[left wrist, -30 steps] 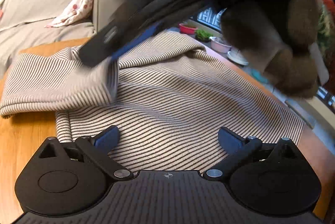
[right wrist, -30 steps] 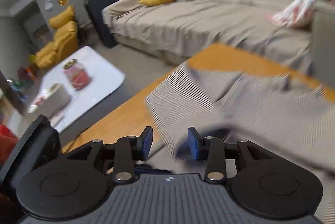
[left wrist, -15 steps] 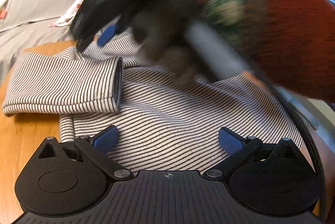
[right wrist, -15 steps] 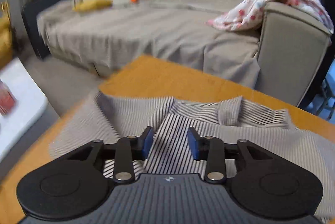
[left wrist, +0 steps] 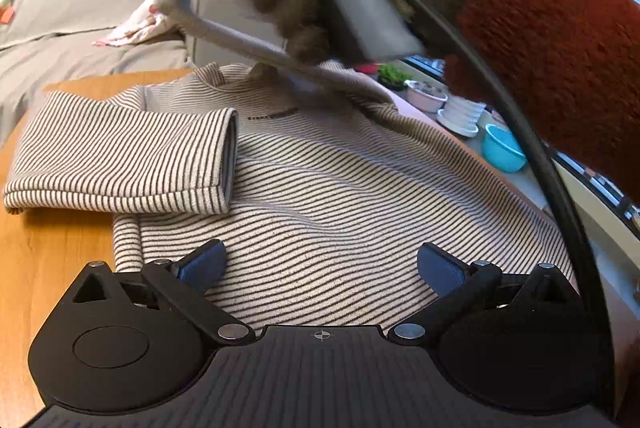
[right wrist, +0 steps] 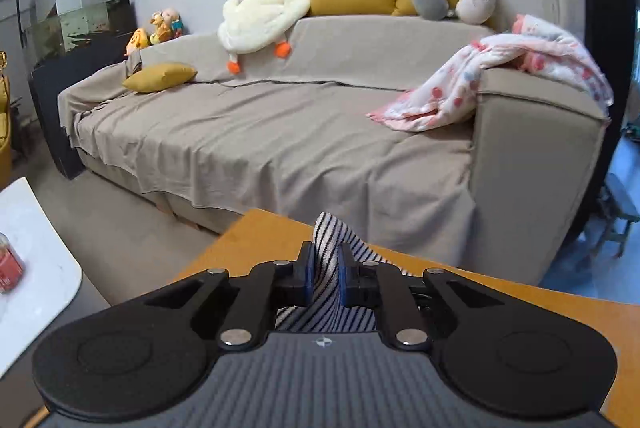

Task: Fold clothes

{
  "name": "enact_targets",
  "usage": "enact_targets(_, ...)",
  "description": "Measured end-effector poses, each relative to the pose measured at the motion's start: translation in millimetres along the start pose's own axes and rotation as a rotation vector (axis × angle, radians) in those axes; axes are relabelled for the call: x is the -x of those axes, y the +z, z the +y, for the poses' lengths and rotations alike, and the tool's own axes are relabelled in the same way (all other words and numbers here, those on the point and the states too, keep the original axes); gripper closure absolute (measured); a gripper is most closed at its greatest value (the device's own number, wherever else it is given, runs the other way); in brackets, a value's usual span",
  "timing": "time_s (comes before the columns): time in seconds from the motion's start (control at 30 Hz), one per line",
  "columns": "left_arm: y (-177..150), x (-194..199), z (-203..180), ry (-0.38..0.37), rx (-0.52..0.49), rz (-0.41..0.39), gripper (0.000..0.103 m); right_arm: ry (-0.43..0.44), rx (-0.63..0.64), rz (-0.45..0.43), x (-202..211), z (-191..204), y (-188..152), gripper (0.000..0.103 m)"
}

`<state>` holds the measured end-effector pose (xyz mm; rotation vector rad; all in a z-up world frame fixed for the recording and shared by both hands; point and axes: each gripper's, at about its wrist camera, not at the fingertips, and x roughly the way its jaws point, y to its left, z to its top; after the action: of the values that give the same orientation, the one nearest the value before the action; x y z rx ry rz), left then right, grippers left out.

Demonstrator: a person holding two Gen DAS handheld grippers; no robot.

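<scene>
Ribbed striped knit sweater (left wrist: 340, 187) is lying soft and matt on the smooth, faintly glossy wooden surface (left wrist: 52, 252); matt black plastic tool (right wrist: 324, 270) is showing shiny metal rivets.

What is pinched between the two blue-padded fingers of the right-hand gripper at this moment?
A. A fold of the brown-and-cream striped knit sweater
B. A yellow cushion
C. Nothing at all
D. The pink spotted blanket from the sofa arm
A: in the right wrist view the right gripper has its blue pads pressed on a raised fold of the brown-and-cream striped knit sweater, above the wooden table.
</scene>
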<state>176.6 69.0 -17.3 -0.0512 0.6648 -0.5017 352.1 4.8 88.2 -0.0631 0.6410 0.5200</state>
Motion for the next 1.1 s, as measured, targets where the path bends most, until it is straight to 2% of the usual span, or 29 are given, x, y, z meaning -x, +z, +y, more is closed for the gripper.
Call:
enact_targets(0.07, 0.9, -1.5, 0.6, -0.003, 0.004, -0.002, 0.000, 0.010, -0.034, 0.059, -15.9, 1.8, -4.7, 0.087)
enact_targets(0.13, 2.1, -3.4, 1.3, -0.006, 0.009, -0.004, 0.000, 0.029, -0.069, 0.055, -15.5, -1.9, -9.7, 0.083)
enact_targets(0.27, 2.7, -4.2, 2.3, -0.012, 0.014, -0.006, 0.000, 0.056, -0.151, 0.051, 23.3, -29.6, -16.6, 0.083)
enact_targets(0.4, 3.4, -5.0, 6.6, -0.021, 0.025, -0.010, 0.000, 0.162, -0.296, 0.194, 60.3, -55.8, -51.7, 0.083)
enact_targets(0.53, -1.4, 0.8, 4.5, -0.017, 0.022, -0.009, 0.000, 0.242, -0.429, 0.327, 64.2, -60.3, -95.5, 0.083)
enact_targets(0.67, -2.1, 1.0, 1.5, -0.003, 0.008, -0.004, 0.000, 0.318, -0.384, 0.325, 50.9, -36.8, -105.7, 0.076)
enact_targets(0.73, -1.2, 1.0, -1.1, 0.002, 0.002, -0.001, 0.000, 0.338, -0.326, 0.308, 38.7, -22.2, -99.9, 0.078)
enact_targets(0.77, -1.3, 1.6, -1.4, 0.004, 0.000, 0.000, 0.000, 0.347, -0.295, 0.299, 32.3, -14.8, -96.6, 0.092)
enact_targets(0.8, -1.1, 1.8, -1.3, 0.004, 0.001, 0.000, 0.000, 0.337, -0.243, 0.274, 29.0, -7.2, -88.8, 0.099)
enact_targets(0.9, 1.3, 2.6, 1.6, -0.006, 0.014, 0.007, 0.000, 0.266, -0.048, 0.104, 41.3, 9.0, -45.2, 0.099)
enact_targets(1.0, 11.8, 4.3, 9.7, -0.044, 0.044, 0.036, 0.000, 0.168, 0.080, -0.082, 72.5, 2.7, -1.1, 0.100)
enact_targets(1.1, 31.9, 20.5, 22.3, -0.084, 0.128, -0.014, 0.000, 0.098, 0.087, -0.180, 97.4, -28.0, 24.4, 0.099)
